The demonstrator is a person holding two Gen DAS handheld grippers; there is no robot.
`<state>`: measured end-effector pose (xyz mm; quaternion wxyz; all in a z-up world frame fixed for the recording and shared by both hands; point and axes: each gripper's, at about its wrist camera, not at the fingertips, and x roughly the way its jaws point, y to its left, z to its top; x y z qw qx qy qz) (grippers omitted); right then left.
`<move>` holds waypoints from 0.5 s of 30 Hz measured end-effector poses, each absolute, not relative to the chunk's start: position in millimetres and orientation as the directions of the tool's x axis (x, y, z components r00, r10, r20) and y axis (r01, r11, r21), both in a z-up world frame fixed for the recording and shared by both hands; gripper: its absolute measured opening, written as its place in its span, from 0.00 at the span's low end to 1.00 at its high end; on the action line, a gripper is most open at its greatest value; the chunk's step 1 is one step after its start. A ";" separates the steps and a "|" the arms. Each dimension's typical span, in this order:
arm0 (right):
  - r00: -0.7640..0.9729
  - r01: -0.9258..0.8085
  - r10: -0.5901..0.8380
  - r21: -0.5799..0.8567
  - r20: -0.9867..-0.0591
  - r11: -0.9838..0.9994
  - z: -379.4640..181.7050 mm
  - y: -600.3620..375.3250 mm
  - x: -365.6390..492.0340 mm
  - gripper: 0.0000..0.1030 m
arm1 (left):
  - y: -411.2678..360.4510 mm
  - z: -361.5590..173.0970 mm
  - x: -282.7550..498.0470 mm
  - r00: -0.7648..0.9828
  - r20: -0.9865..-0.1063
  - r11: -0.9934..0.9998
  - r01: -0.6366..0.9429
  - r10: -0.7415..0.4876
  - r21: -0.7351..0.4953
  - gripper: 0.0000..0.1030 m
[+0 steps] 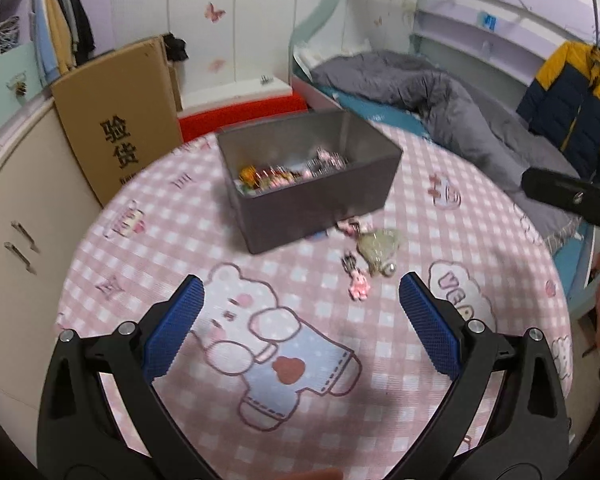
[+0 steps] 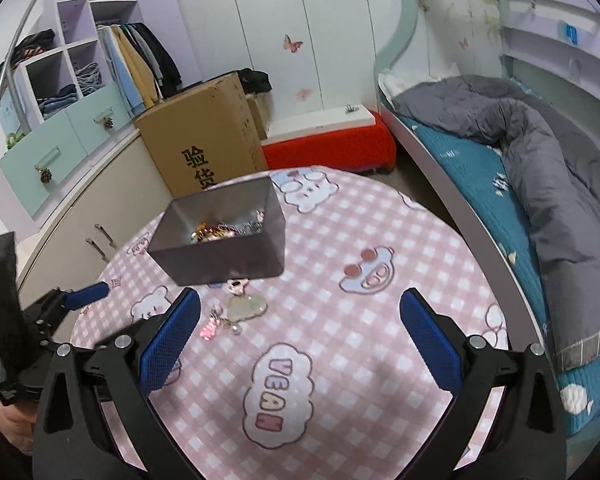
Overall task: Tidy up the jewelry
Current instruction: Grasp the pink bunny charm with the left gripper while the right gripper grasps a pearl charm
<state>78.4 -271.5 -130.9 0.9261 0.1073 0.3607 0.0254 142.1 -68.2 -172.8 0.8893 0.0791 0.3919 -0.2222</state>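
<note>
Jewelry: small pink-and-green charm pieces [image 1: 366, 258] loose on pink checked tablecloth [image 1: 300, 360], just beside grey rectangular fabric box [image 1: 312, 184]. Left gripper [image 1: 300, 294], right gripper [image 2: 300, 310]: both spread wide, empty. Advice: descend onto one piece, pinch low, avoid snagging cloth.

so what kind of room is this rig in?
Most likely a bedroom at home: a bed with a grey duvet along one side, an open wardrobe of hanging clothes, and a round table with a pink checked cloth holding the grey jewelry box.
</note>
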 end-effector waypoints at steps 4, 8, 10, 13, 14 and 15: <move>0.726 0.037 0.123 0.217 -0.677 0.976 -137.0 -272.2 78.1 0.93 | -82.7 -191.7 147.7 0.567 -0.757 0.880 0.475 -0.325 -0.022 0.93; 0.715 0.038 0.125 0.216 -0.688 0.976 -141.8 -271.4 78.2 0.93 | -89.8 -207.6 158.4 0.547 -0.772 0.885 0.463 -0.324 -0.044 0.93; 0.711 0.037 0.122 0.210 -0.693 0.977 -143.3 -270.4 77.6 0.93 | -92.5 -213.0 162.7 0.534 -0.778 0.882 0.468 -0.333 -0.056 0.87; 0.704 0.042 0.120 0.210 -0.700 0.977 -146.5 -271.4 77.1 0.93 | -99.7 -219.9 165.6 0.505 -0.792 0.869 0.490 -0.343 -0.064 0.73; 0.701 0.043 0.121 0.211 -0.703 0.977 -148.1 -271.7 77.4 0.93 | -101.7 -221.5 165.1 0.511 -0.791 0.868 0.494 -0.337 -0.051 0.73; 0.698 0.044 0.121 0.211 -0.706 0.977 -149.9 -271.3 78.0 0.93 | -104.5 -222.5 163.7 0.517 -0.788 0.864 0.502 -0.333 -0.036 0.72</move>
